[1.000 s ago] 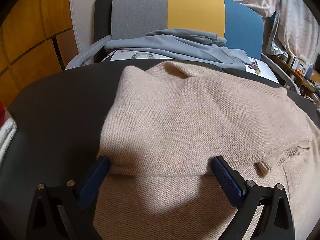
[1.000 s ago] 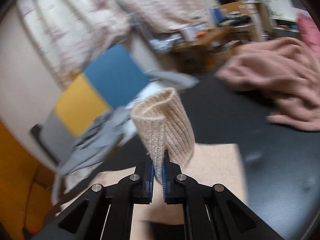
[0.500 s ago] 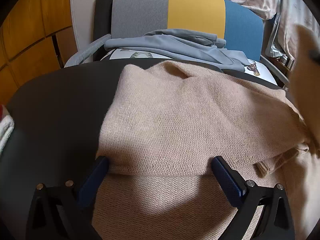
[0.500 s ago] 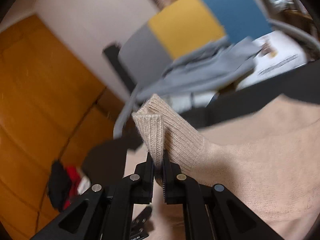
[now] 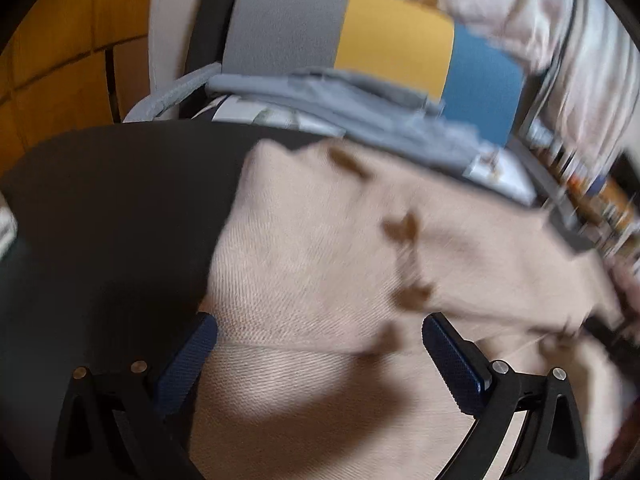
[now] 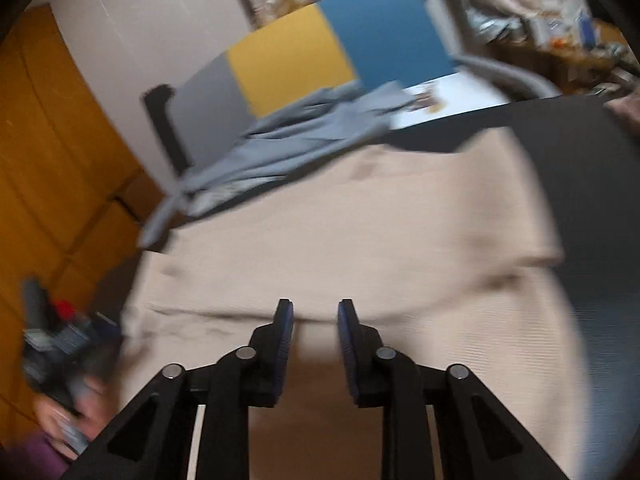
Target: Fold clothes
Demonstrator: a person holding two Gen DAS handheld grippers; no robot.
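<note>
A beige knit sweater (image 5: 320, 248) lies spread on the dark table (image 5: 120, 208), with one layer folded over another. My left gripper (image 5: 320, 340) is wide open just above its folded edge, and nothing is pinched between the blue pads. In the right wrist view the same sweater (image 6: 360, 240) fills the middle. My right gripper (image 6: 315, 322) hovers over it with its jaws opening. The gap between them is bare of cloth, and the cuff it held is no longer there. Both views are blurred by motion.
A chair with a grey, yellow and blue back (image 5: 360, 36) stands behind the table with a grey garment (image 5: 352, 104) draped on it. A wooden cabinet (image 6: 52, 160) is at the left. A hand (image 6: 68, 412) holds the other gripper at lower left. Cluttered shelves (image 5: 592, 196) sit right.
My right gripper swung the ribbed cuff across and down over the sweater, then let it go as its jaws parted. The left gripper lifted and rolled slightly, staying open.
</note>
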